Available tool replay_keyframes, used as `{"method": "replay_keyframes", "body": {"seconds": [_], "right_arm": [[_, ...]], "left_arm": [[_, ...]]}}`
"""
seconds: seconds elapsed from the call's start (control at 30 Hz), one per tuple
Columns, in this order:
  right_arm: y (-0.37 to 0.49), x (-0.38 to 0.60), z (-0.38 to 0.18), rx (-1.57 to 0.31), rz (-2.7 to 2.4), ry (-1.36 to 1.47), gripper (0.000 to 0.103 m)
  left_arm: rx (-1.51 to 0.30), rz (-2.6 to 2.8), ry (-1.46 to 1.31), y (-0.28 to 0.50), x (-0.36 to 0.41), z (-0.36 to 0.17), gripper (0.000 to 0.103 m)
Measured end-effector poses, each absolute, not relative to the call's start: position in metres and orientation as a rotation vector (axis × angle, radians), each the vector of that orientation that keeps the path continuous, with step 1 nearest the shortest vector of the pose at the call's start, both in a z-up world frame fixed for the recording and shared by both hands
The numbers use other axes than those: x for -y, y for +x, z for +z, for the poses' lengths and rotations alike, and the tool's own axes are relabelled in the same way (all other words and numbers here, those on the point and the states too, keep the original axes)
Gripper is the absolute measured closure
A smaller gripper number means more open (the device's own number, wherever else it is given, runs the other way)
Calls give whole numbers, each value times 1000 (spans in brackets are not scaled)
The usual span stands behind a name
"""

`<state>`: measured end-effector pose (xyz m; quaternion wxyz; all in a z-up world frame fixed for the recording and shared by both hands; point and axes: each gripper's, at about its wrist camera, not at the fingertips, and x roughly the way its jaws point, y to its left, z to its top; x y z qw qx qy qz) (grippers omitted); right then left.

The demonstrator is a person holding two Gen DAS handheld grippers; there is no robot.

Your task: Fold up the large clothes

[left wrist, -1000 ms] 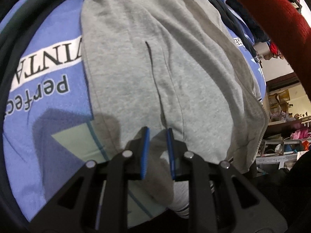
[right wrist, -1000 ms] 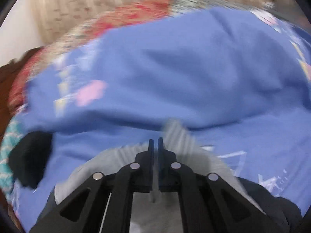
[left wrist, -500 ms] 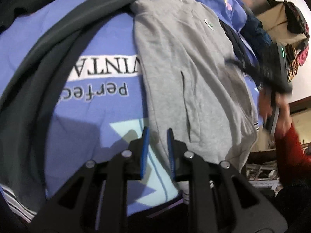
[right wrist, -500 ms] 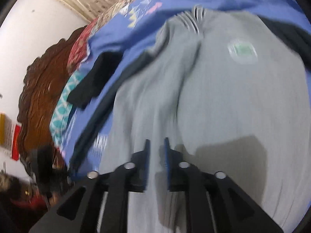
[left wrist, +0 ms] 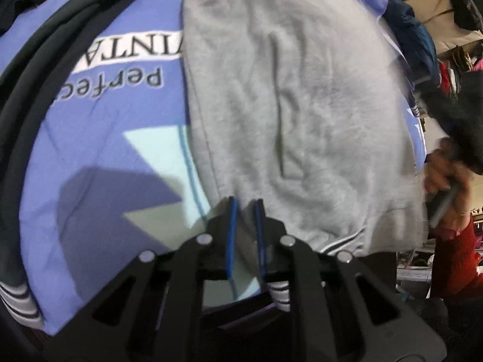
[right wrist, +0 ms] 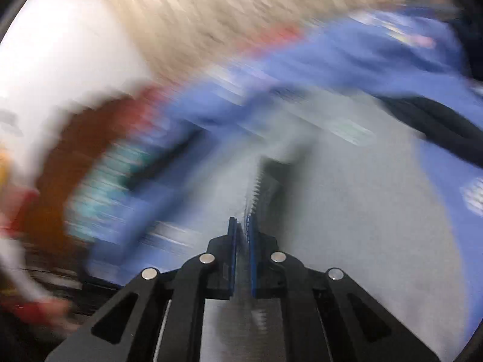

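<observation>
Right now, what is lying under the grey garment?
Under the grey garment lies a blue printed blanket, with printed words showing beside the grey edge. Whatever lies beneath the garment's middle is covered and cannot be seen.

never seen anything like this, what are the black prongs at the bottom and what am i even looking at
There is no robot here. A person holds a tool in each hand, and each tool has a two-finger claw with a wide-angle camera looking along it. The black prongs are those claws, seen from behind.

One picture comes from the left claw. The other, badly blurred, comes from the right claw.

A grey sweatshirt lies on a blue printed bedcover, with a dark garment beside it.

The jaws of both claws are closing. The right one has the sweatshirt's ribbed edge between its pads. The left one sits at the hem with a gap showing, so it has no sure grip. The job is folding.
</observation>
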<state>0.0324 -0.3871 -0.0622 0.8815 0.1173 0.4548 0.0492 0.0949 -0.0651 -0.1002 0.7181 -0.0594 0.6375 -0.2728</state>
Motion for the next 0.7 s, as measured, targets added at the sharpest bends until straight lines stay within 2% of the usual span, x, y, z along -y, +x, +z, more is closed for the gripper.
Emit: {"method": "replay_keyframes", "body": {"seconds": [0.07,0.13,0.27,0.43,0.57,0.7], "right_arm": [[25,395,-77,-983,70,338,77],[11,400,-68,-919,72,450,75],[6,385,-44,-873,131,480,64],[25,313,-16,-854,360,479,32],[34,224,-3,-919,570,341,29],[10,87,-10,-928,809,-48,29]], "left_arm": [[-1414,-603,-145,92,59,-96,91],[-1379,-596,-167,87,44,-83,91],[-1300,-538,-200,73,-4,-54,91],[-1163,-345,-257,47,-99,-14,91],[-1094,-168,-237,28,-166,3,91],[-1064,-84,-277,9,-219,8,91]]}}
